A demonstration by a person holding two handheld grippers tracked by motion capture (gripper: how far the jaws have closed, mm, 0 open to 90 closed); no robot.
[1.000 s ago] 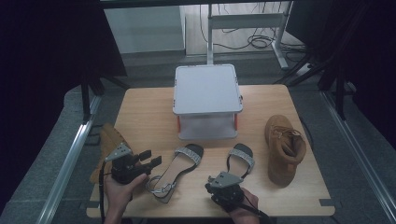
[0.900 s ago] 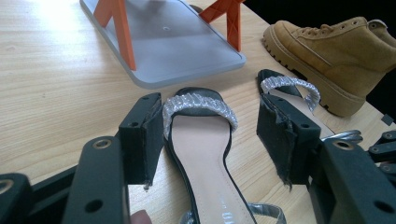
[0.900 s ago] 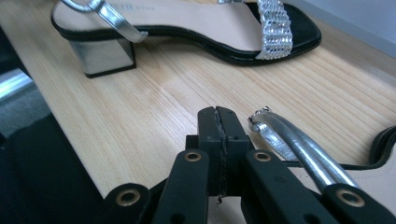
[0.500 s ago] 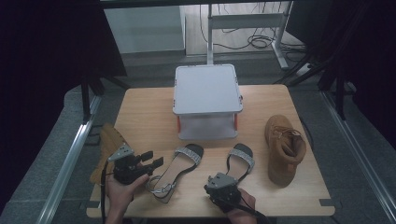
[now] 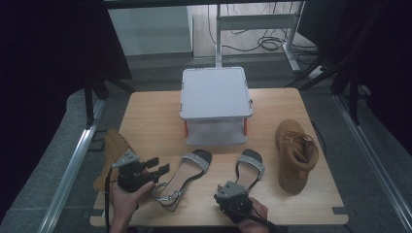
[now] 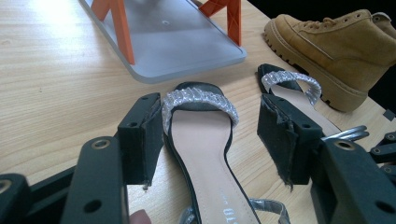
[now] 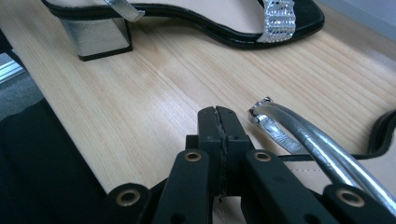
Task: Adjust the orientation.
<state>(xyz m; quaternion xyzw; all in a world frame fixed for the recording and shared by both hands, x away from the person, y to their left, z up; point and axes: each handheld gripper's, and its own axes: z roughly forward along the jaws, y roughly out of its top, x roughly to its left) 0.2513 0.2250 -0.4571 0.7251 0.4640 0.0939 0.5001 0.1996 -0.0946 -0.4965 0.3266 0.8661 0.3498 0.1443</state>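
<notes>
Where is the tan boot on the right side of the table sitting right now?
In the high view the tan boot lies near the table's right edge, right of the right sandal and in front and right of the lidded box.

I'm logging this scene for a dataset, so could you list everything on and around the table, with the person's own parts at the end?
Storage box: one, pale grey lid, clear body, orange clasps; table's far middle.
Left sandal: one, black with a silver sparkly strap; near edge, between the open jaws of the left gripper.
Right sandal: one, same colours; beside the first, near the right gripper.
Right boot: one, tan suede, laced; table's right side.
Left boot: one, tan; table's left edge.
Table: one, light wood.
Left gripper: black, open.
Right gripper: black, shut, empty.
Hands: two, at the near edge.
</notes>
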